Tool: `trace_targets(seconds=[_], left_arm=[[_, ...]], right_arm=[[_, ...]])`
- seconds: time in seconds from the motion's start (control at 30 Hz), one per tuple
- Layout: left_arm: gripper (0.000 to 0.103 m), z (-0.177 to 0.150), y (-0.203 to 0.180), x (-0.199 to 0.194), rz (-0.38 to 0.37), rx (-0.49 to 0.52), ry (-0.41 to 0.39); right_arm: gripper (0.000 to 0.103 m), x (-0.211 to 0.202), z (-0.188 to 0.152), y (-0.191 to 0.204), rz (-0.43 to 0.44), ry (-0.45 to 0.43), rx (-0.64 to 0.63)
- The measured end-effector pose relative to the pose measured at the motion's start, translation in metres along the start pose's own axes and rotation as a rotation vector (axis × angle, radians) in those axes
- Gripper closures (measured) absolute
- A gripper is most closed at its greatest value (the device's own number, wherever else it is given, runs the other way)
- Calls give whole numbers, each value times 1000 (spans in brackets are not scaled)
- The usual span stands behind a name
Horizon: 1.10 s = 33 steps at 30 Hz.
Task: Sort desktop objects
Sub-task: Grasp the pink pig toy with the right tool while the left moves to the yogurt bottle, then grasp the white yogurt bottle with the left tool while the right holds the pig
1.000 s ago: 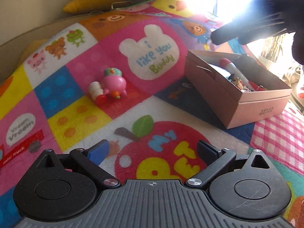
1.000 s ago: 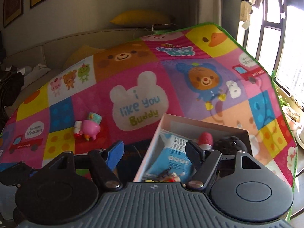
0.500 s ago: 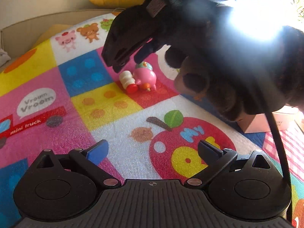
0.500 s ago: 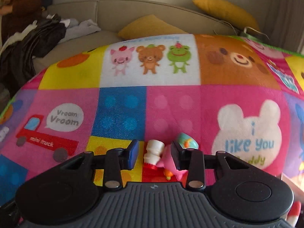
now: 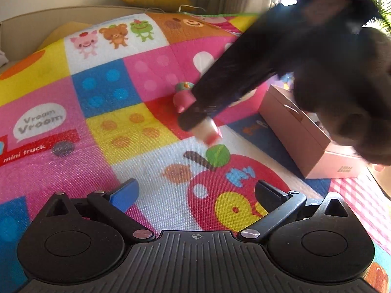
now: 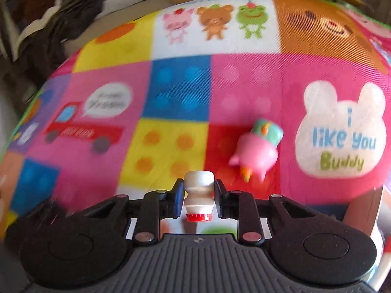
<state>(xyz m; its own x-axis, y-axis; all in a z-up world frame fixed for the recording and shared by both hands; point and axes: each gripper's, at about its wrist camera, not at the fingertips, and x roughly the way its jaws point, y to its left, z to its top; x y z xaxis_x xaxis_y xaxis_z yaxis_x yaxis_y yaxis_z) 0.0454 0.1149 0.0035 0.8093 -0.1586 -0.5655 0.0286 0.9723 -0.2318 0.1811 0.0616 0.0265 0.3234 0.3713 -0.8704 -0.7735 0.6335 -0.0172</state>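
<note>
A small white bottle with a red cap (image 6: 199, 182) sits between the pads of my right gripper (image 6: 199, 191), whose jaws are closing and press on its sides. In the left wrist view the same bottle (image 5: 209, 129) pokes out below the dark right gripper (image 5: 195, 119), just above the mat. A pink toy figure with a teal hat (image 6: 256, 153) lies on the red square to the bottle's right, apart from it; it shows partly behind the gripper (image 5: 184, 97). My left gripper (image 5: 195, 190) hangs open over the apple print with nothing between its fingers.
A pink cardboard box (image 5: 293, 131) stands on the right of the colourful play mat (image 5: 122, 134), its inside hidden by a gloved hand (image 5: 342, 85). Yellow cushions and a beige sofa edge line the back. Dark clothes (image 6: 56, 24) lie at the far left.
My right gripper swung from above the box over to the toys and shut on the white bottle. The bottle has come away from the pink figure, toward the apple print. The left gripper shifted slightly.
</note>
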Motion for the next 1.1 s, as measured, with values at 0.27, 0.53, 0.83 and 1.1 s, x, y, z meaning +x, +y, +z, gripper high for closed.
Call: trace_targets(seconds=[0.27,0.53,0.83,1.1], left_arm=[[0,1,1,-1,-7,-1,1],[0,0,-1,0,-1,7,3],[0,-1,-1,-2,12,5,-4],[0,3,-10,-4,37,58,-40]], right_arm=[[30,9,22,-34,-195,-111,165],[56,34,27,-24,-229,-105,105],[56,-117,-99,0,-248,-252,106],[55,-124,-236,-4,-292,-160,302]])
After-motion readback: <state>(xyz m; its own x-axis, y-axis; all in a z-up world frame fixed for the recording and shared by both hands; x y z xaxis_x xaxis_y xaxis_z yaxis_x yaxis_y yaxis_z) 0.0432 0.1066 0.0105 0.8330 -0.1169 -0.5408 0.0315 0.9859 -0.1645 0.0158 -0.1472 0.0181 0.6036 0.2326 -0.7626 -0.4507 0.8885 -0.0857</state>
